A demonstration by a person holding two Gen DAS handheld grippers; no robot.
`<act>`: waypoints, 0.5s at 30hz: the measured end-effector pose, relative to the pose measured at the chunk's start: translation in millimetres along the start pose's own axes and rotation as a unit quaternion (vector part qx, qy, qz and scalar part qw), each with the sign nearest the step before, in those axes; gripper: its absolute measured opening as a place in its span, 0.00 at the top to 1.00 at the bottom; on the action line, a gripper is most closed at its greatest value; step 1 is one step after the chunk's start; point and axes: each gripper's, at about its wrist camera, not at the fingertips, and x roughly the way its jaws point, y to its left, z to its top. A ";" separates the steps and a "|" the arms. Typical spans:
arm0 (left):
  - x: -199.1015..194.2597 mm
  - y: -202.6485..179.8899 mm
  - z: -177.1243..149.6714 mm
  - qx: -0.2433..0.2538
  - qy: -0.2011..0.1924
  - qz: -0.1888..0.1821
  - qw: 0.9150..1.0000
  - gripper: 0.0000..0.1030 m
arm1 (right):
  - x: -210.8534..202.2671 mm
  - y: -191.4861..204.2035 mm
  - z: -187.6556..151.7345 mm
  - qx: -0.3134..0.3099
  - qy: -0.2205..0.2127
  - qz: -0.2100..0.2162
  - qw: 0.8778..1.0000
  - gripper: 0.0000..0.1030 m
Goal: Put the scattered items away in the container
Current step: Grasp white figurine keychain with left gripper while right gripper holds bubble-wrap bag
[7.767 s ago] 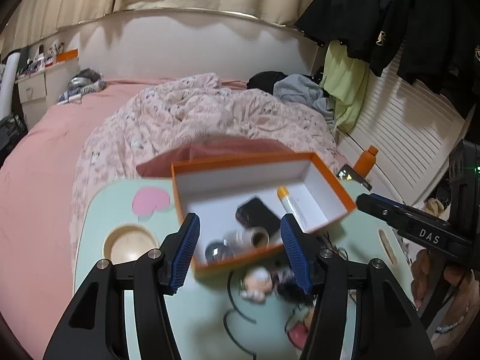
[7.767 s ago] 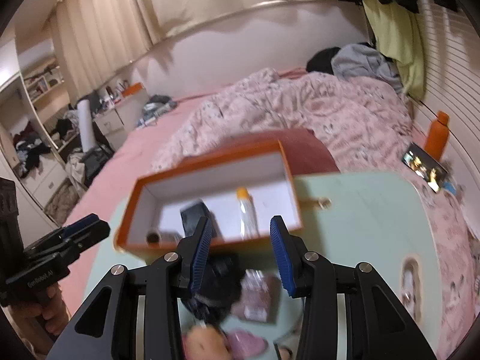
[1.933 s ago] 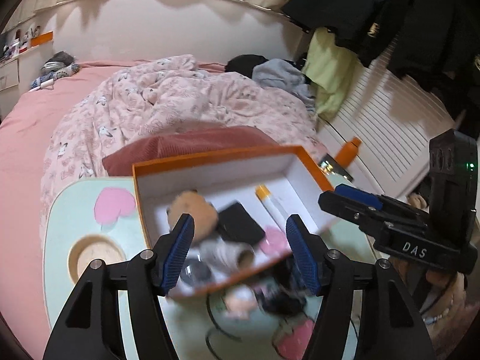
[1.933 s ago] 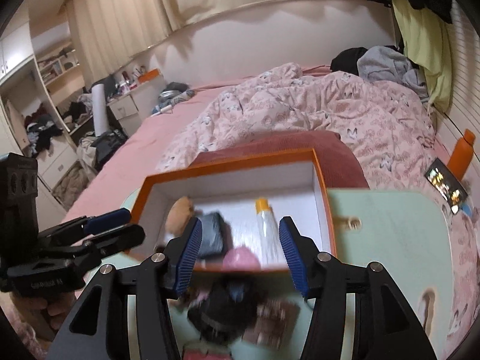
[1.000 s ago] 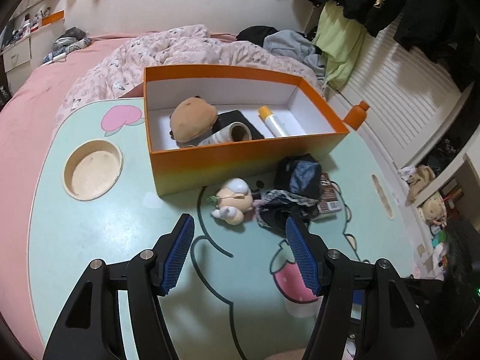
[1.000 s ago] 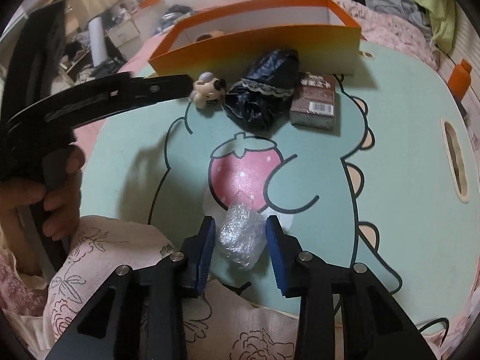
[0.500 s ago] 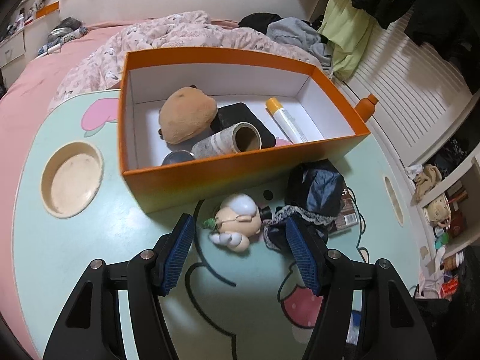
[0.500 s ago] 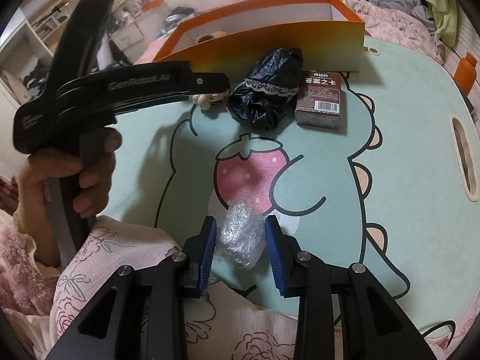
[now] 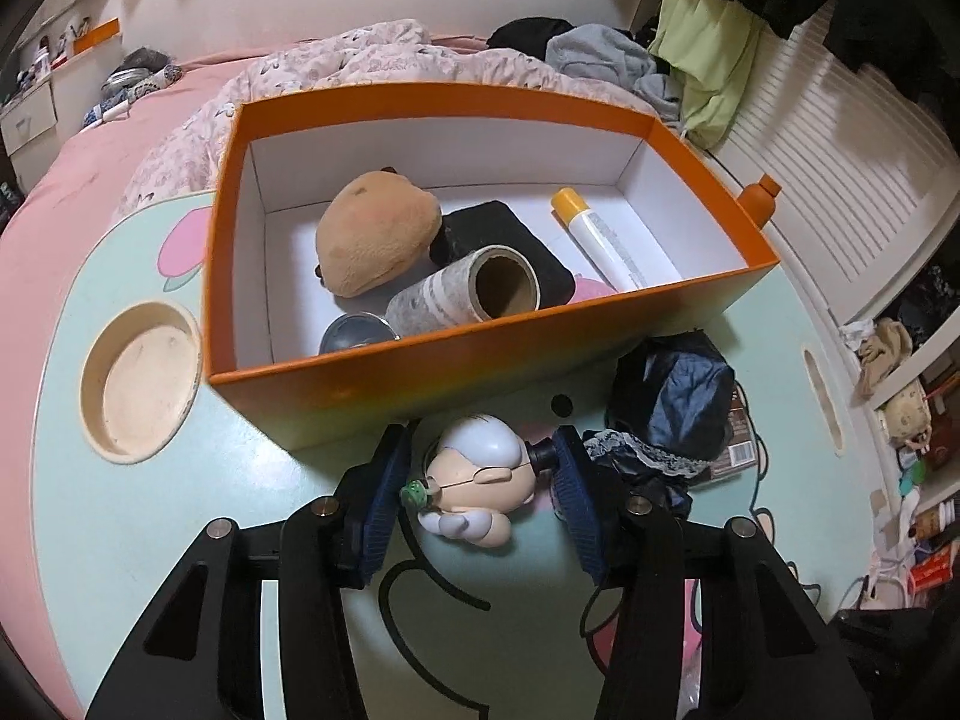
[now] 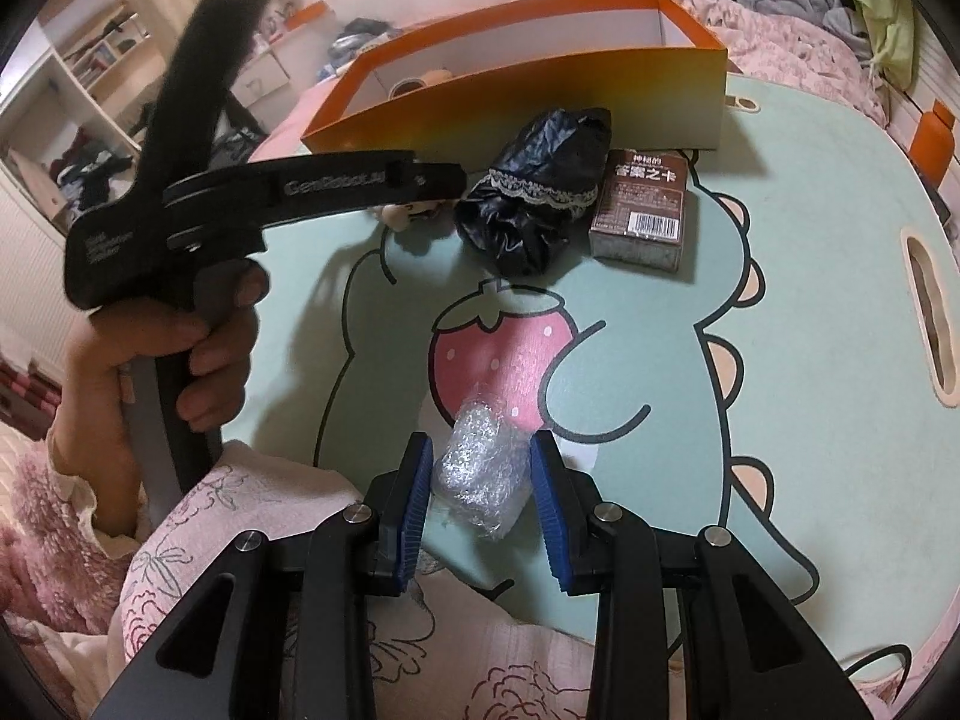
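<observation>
With the left gripper (image 9: 480, 480) closing around the round-headed figurine (image 9: 480, 477) just before the orange box (image 9: 699, 138) and the right gripper (image 10: 480, 474) pinching crinkly bubble wrap (image 10: 483, 471) at the desk (image 10: 810, 312) edge, either could slip on lifting.

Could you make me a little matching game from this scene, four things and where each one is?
Things:
1. figurine
2. plastic wad
3. plush
4. card box

Places:
A. inside the orange box
B. between the left gripper fingers
C. on the table beside the dark pouch
D. between the right gripper fingers

Pairs: 1-B, 2-D, 3-A, 4-C
</observation>
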 end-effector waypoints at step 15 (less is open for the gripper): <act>-61.5 -0.3 -46.7 -0.039 -0.053 -0.028 0.997 0.52 | 0.3 1.4 27.3 -0.002 -0.043 -0.016 0.999 0.68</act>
